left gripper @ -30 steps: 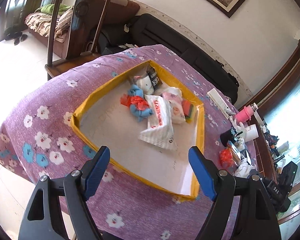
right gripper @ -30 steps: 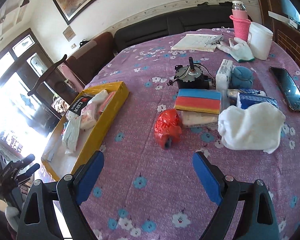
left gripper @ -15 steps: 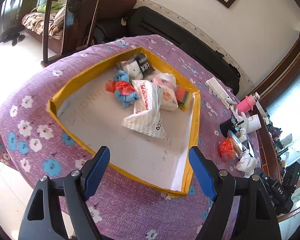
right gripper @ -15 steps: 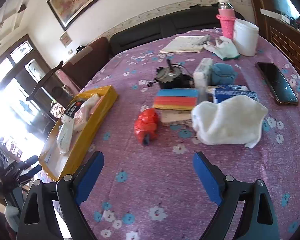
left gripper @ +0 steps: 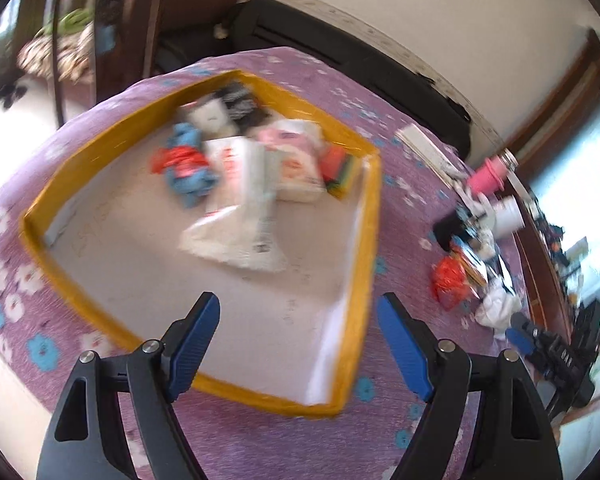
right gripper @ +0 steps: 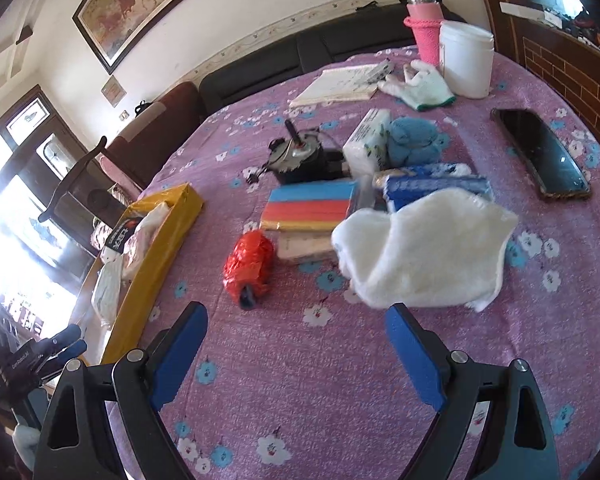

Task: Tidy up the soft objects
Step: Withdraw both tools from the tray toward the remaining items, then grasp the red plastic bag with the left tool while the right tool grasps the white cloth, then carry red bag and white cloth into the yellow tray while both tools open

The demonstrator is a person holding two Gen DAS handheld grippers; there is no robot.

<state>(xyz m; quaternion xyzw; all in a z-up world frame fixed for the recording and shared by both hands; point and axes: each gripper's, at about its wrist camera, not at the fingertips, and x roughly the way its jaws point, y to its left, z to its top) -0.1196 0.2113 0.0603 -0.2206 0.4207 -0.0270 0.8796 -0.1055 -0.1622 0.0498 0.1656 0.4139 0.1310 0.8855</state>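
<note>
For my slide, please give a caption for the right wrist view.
Open right gripper hovering over floral tablecloth, facing white towel and red bundle.

A purple tablecloth (right gripper: 340, 380) patterned with white and blue flowers is seen; a shallow cardboard tray (left gripper: 370, 240) is edged in yellow.

Both tongs share one build: the left tongs (left gripper: 298, 344) and the right tongs (right gripper: 296, 356) show black plastic arms with triangular cut-outs, silver round screws at the pivots, and ribbed blue pads (left gripper: 404, 346) lining the inner faces of each finger.
</note>
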